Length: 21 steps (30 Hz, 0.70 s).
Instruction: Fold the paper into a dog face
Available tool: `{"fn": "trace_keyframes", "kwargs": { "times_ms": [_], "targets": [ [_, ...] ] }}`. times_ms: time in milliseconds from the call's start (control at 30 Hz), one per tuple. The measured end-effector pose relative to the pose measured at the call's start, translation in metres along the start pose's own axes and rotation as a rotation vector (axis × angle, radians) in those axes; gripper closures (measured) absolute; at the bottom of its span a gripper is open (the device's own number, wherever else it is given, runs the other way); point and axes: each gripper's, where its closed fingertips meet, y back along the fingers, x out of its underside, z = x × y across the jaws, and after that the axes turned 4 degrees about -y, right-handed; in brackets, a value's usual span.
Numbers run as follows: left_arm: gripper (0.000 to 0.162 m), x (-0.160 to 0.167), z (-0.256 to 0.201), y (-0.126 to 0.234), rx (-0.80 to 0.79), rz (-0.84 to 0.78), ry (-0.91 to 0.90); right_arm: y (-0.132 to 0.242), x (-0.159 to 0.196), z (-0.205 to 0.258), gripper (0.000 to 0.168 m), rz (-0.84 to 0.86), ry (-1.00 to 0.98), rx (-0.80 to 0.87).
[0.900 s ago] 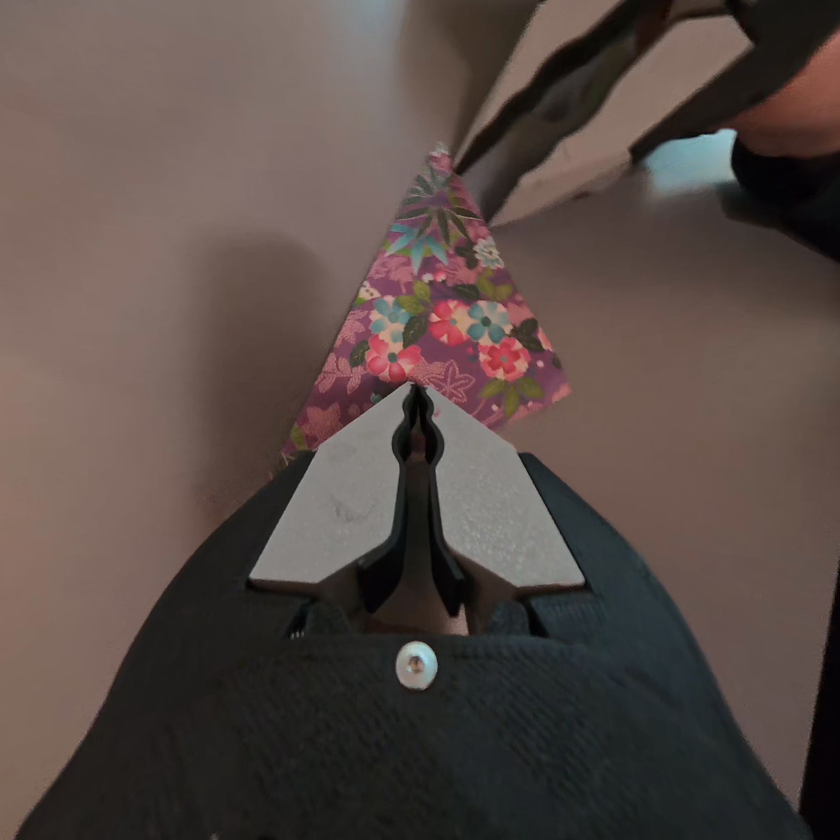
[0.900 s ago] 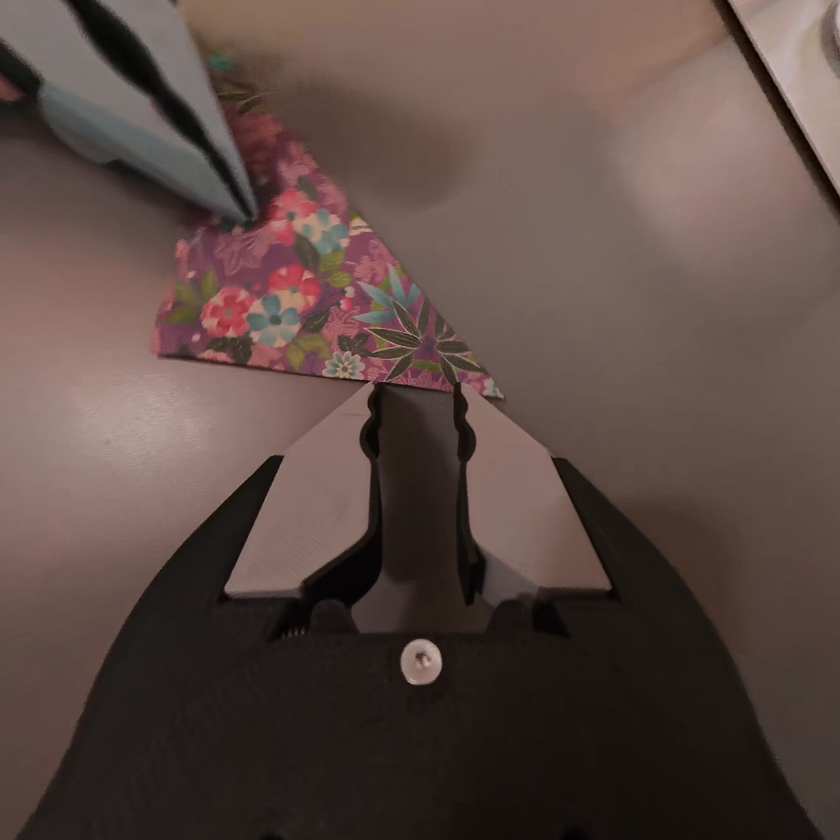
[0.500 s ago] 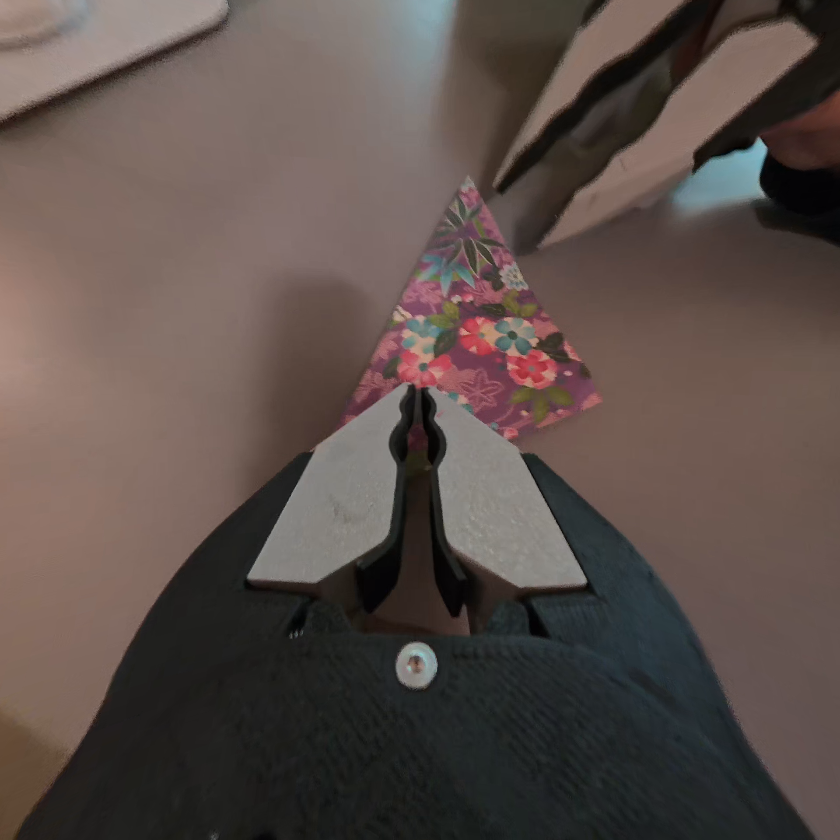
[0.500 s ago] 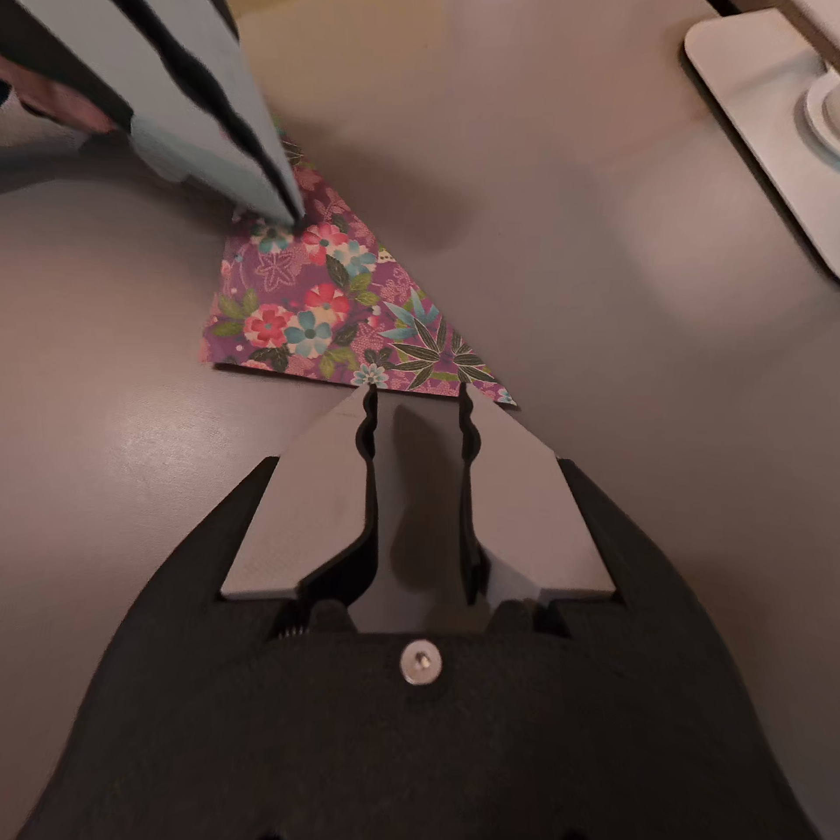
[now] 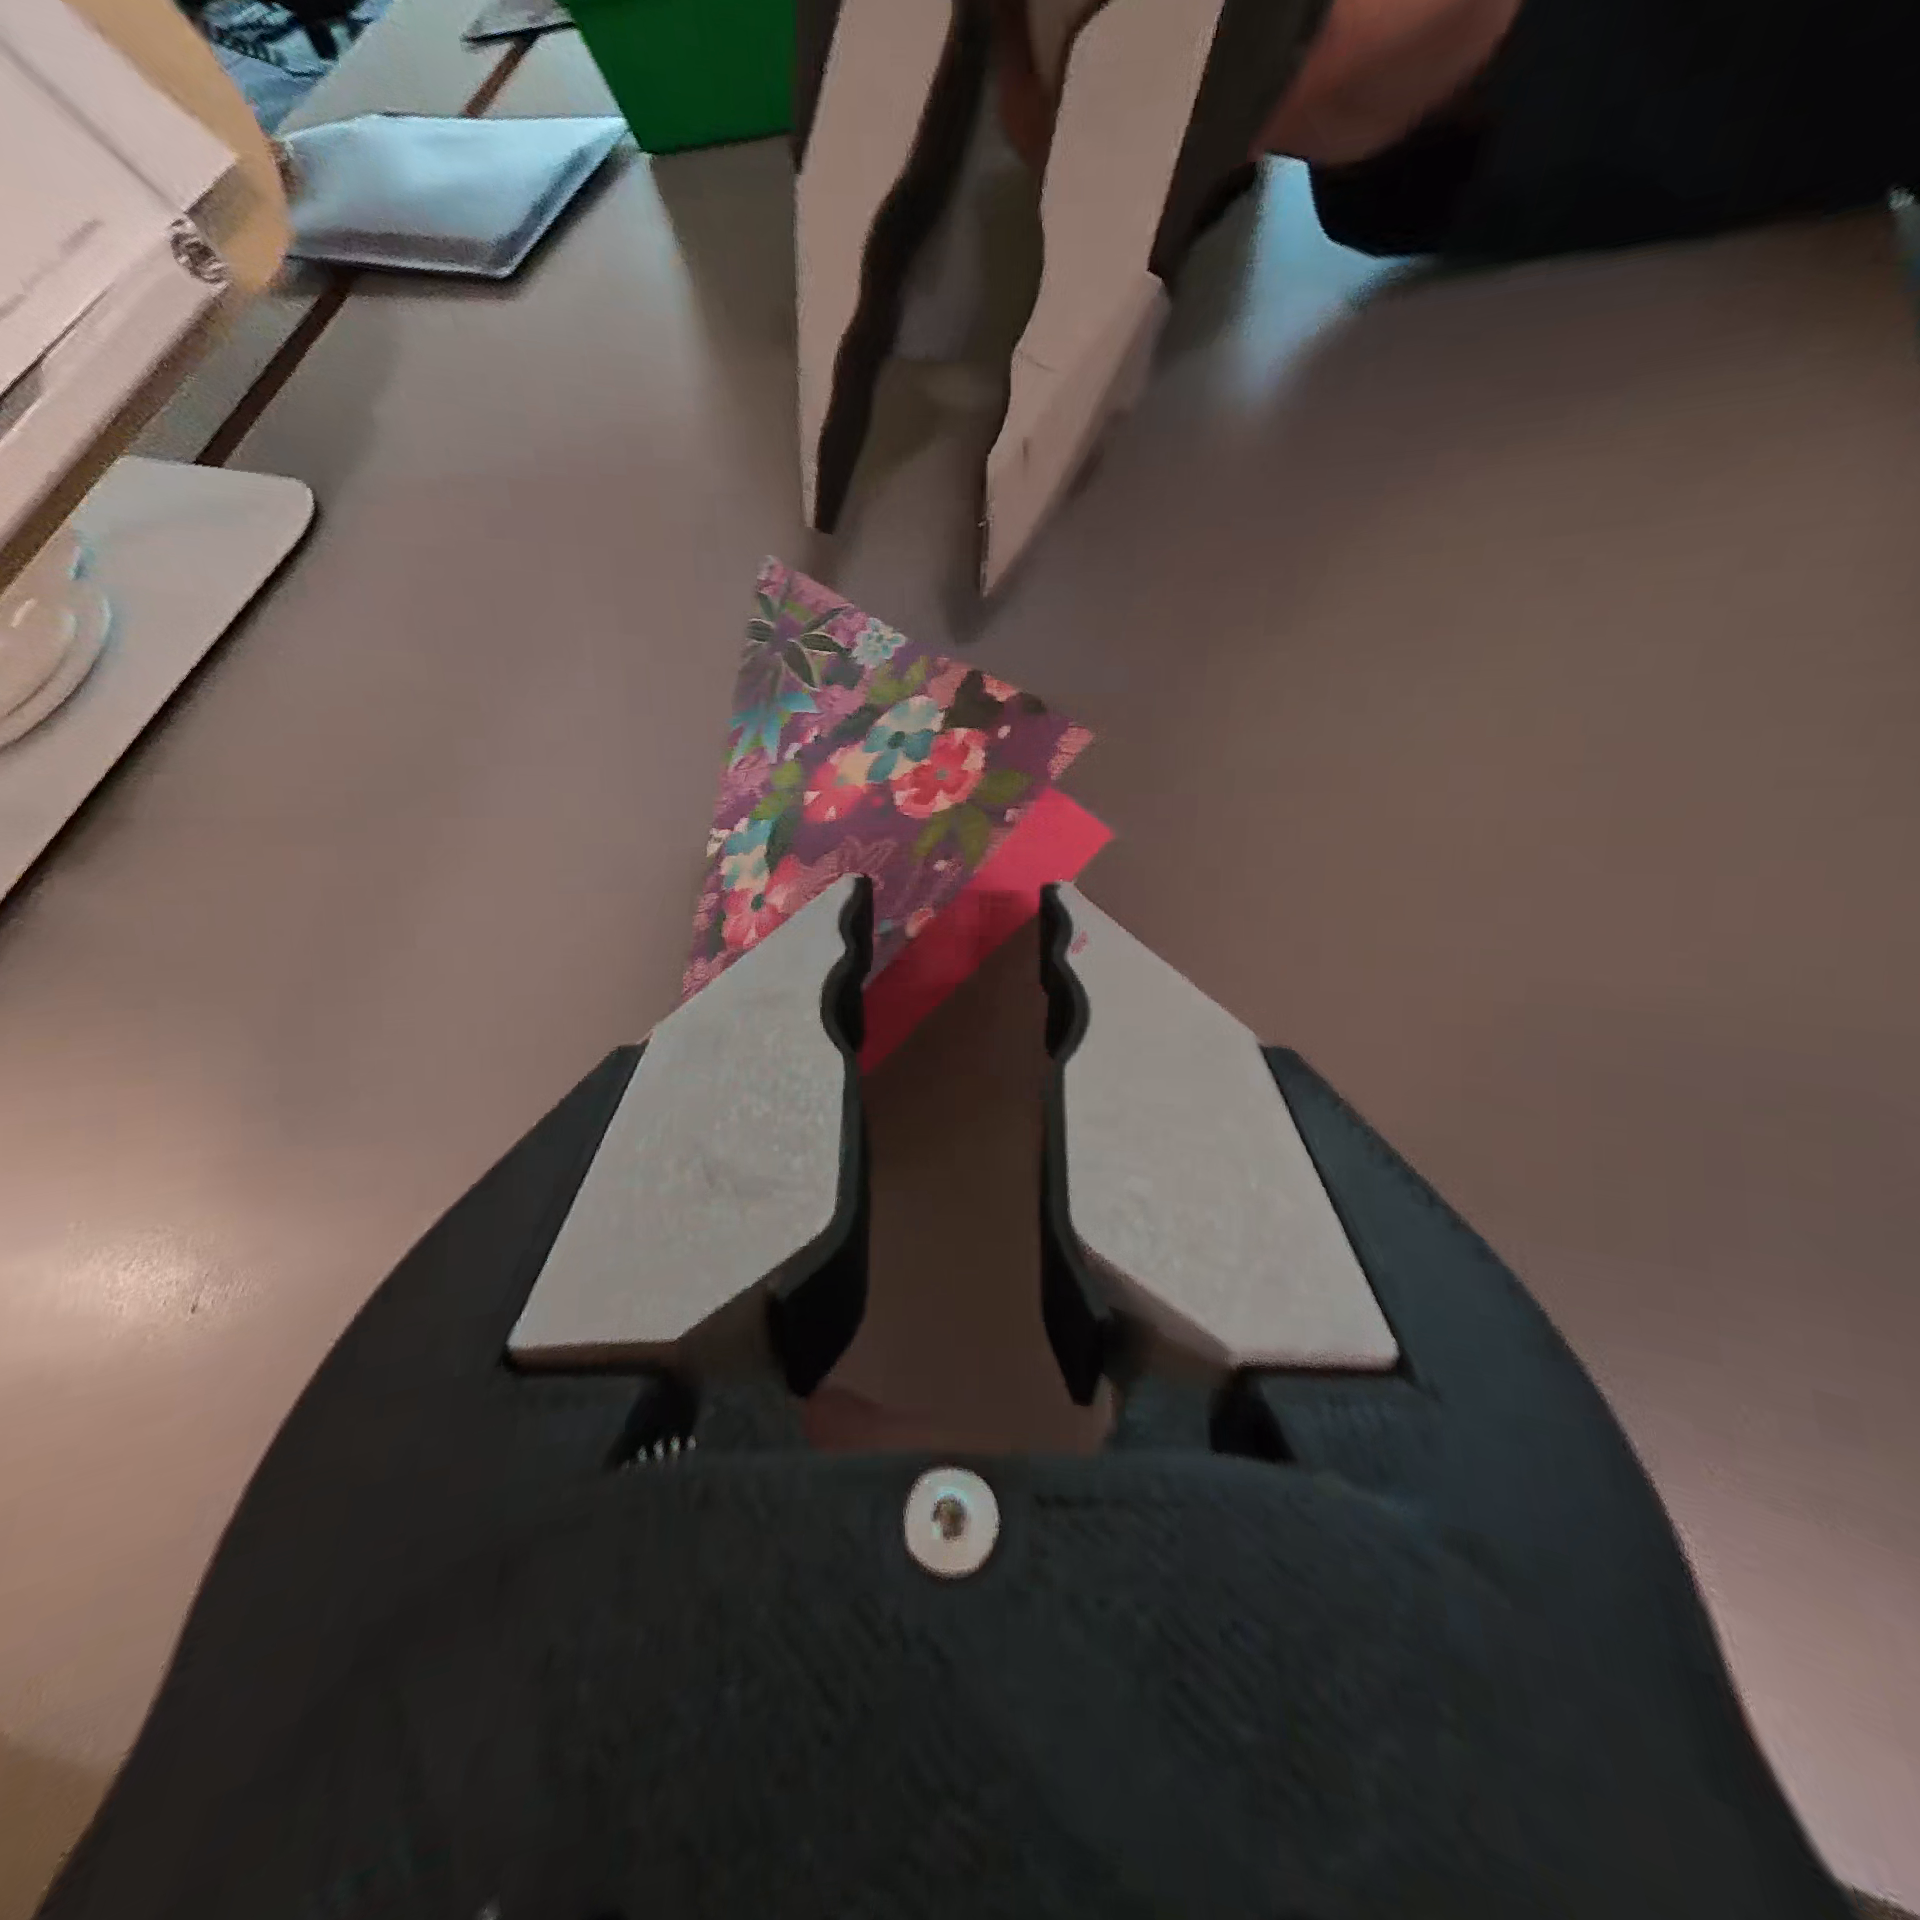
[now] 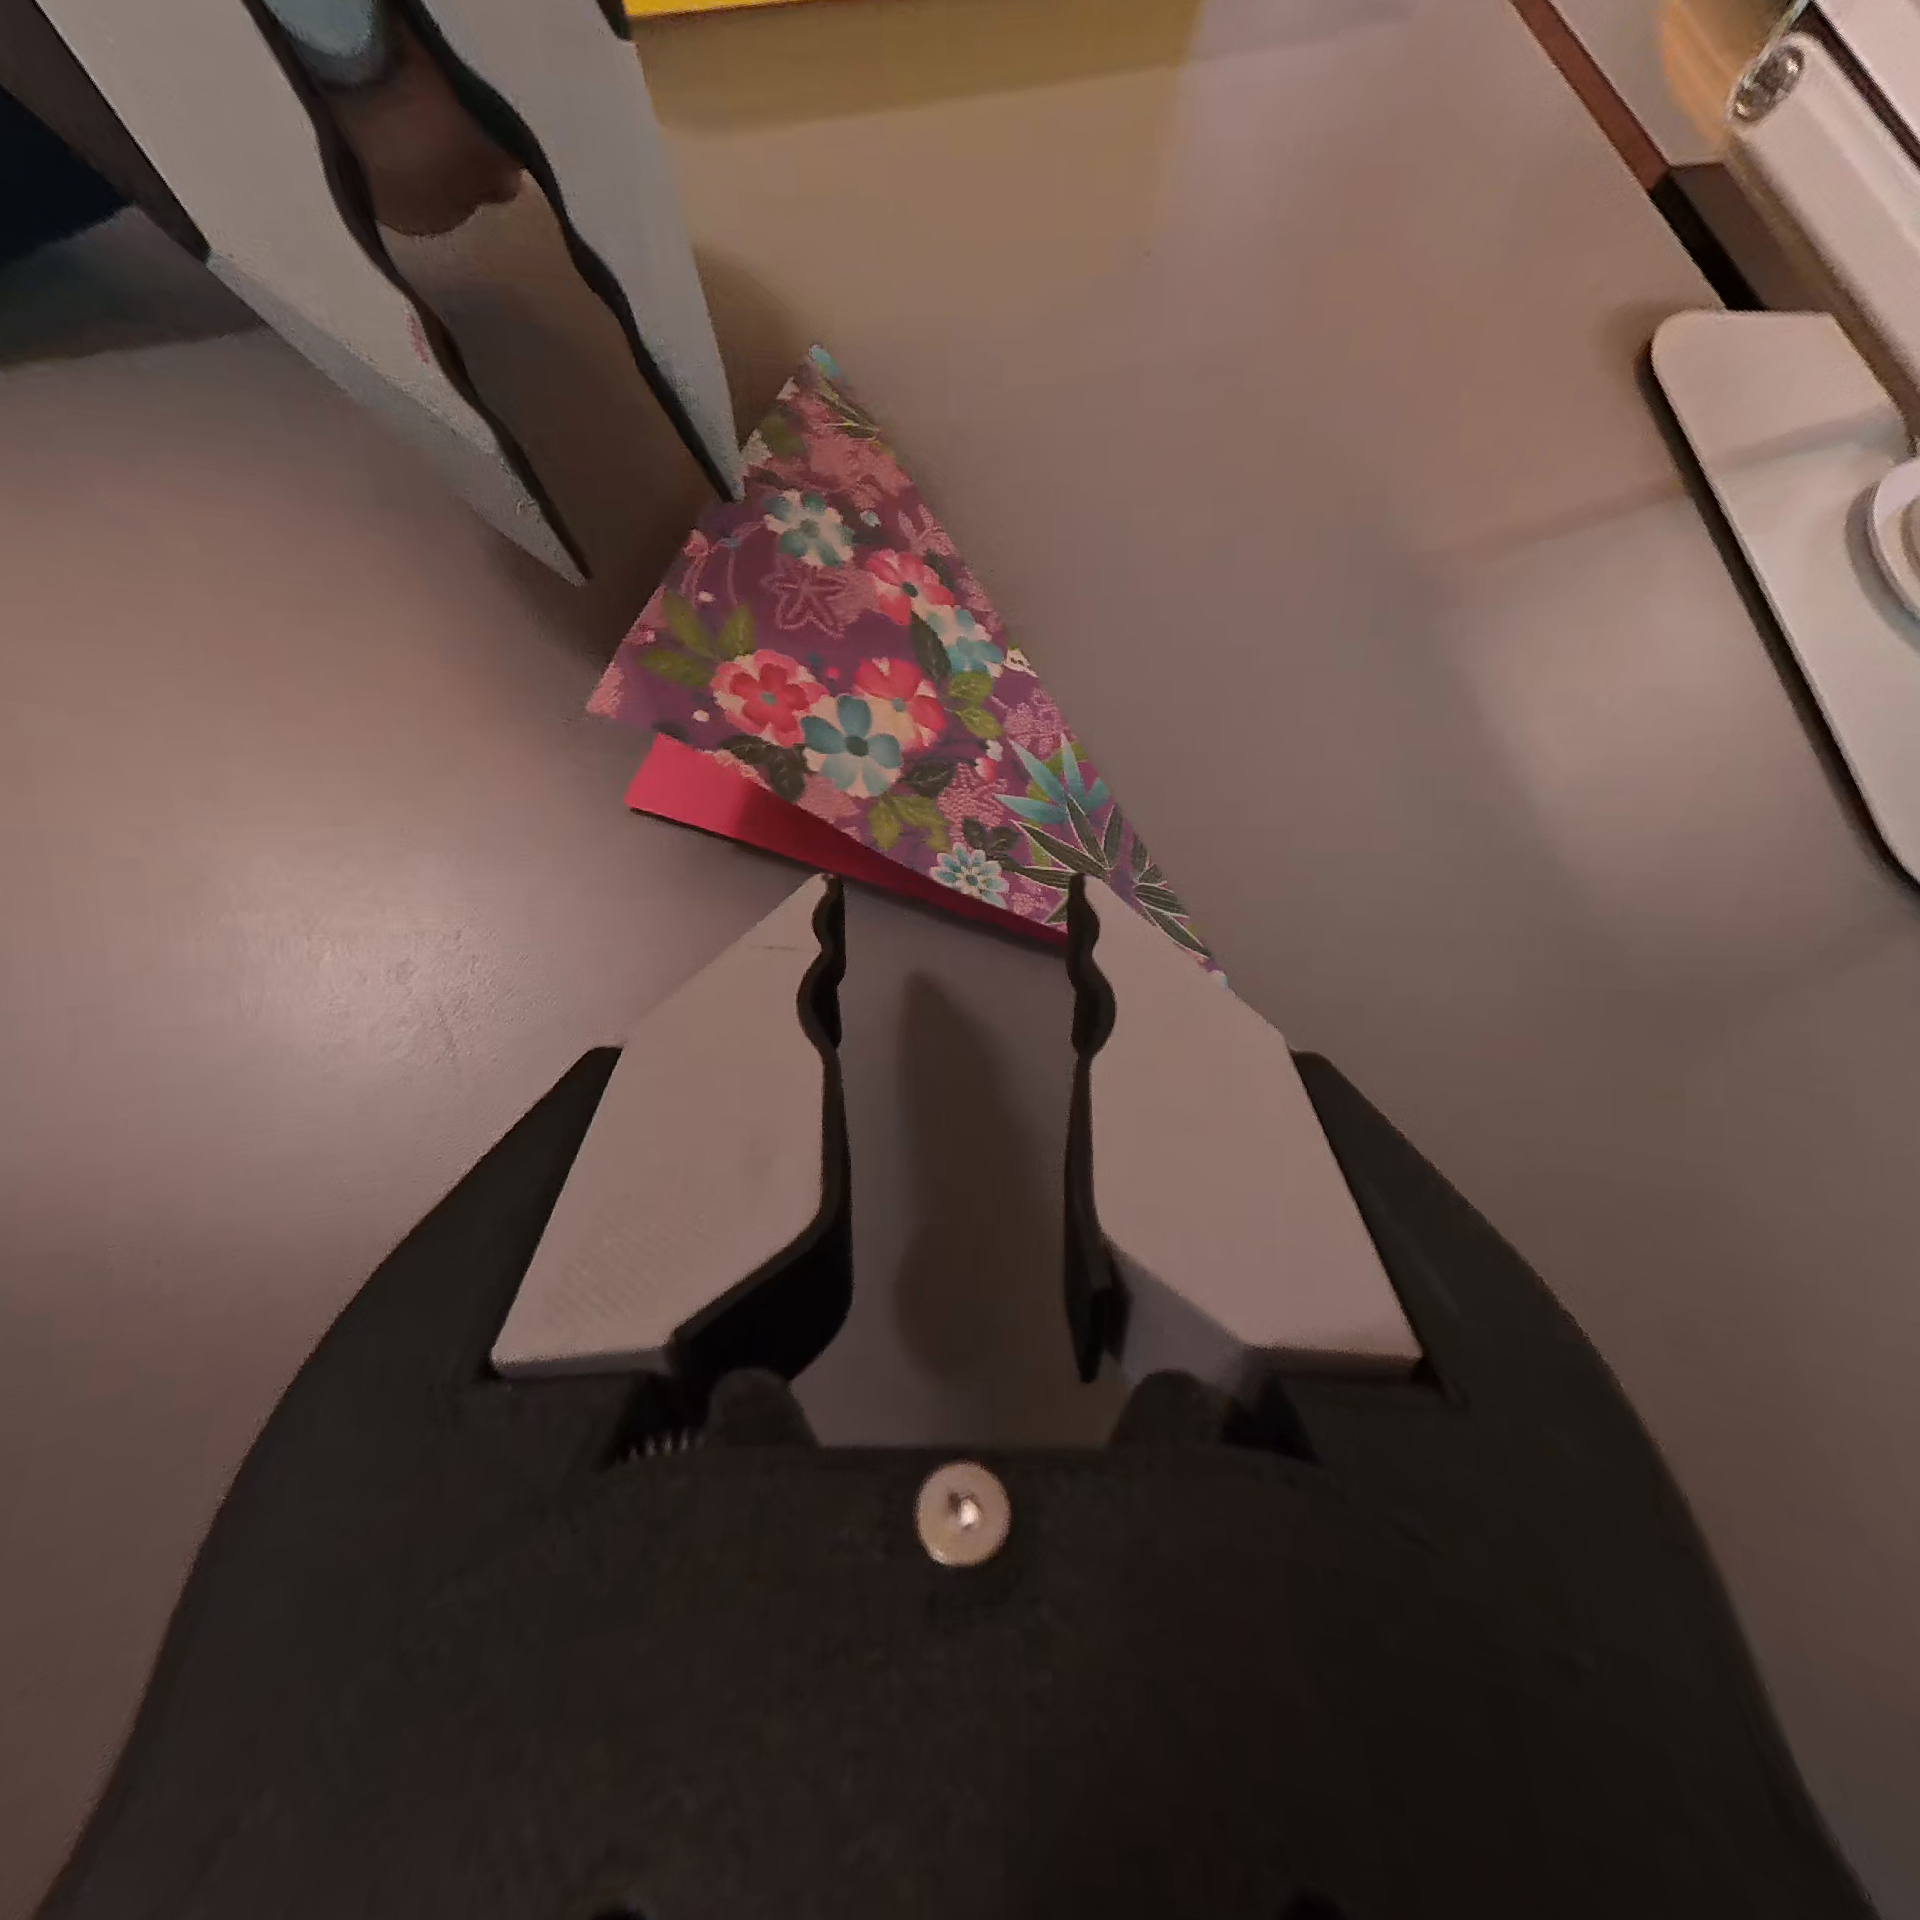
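The paper (image 5: pixel 862 769) is a purple floral sheet folded into a triangle, lying on the grey table. Its top layer has sprung up, so the pink inner side (image 5: pixel 977 914) shows along one edge. My left gripper (image 5: pixel 951 899) is open and empty, its tips just over the near edge of the paper. My right gripper (image 6: pixel 956 899) is open and empty at the paper's (image 6: pixel 862 665) other side, close to the pink strip (image 6: pixel 831 842). Each view shows the other gripper, open, beyond the paper: the right gripper (image 5: pixel 904 540) and the left gripper (image 6: pixel 655 520).
A white flat stand (image 5: pixel 156 613) with a round base lies at the table's left, also in the right wrist view (image 6: pixel 1766 540). A grey pouch (image 5: pixel 436 197) and a green box (image 5: pixel 696 73) sit at the far edge. A dark sleeve (image 5: pixel 1610 156) is at the far right. The grippers' ends are close to 9 centimeters from one another.
My left gripper has opened and let go of the paper. The top layer has lifted and shows pink. Both grippers have drawn back and risen.
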Motion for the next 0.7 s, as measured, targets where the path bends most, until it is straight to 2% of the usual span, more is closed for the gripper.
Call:
{"fn": "trace_keyframes", "kwargs": {
  "times_ms": [200, 333, 433, 633, 700],
  "targets": [
    [0.13, 0.006, 0.017, -0.003, -0.114, 0.028, -0.047, 0.002, -0.006, 0.008, 0.124, -0.03, 0.109, 0.031],
    [0.128, 0.026, 0.016, -0.012, -0.119, 0.137, -0.087, 0.0, -0.004, 0.01, 0.124, -0.017, 0.136, 0.044],
    [0.129, 0.028, 0.02, -0.014, -0.147, 0.152, -0.093, -0.001, -0.004, 0.01, 0.124, -0.015, 0.135, 0.046],
    [0.151, 0.015, 0.043, -0.01, -0.281, 0.1, -0.089, 0.001, -0.006, 0.01, 0.124, -0.029, 0.129, 0.046],
    [0.158, 0.008, 0.057, -0.006, -0.338, 0.057, -0.013, 0.002, -0.008, 0.009, 0.124, -0.038, 0.122, 0.052]
  ]
}}
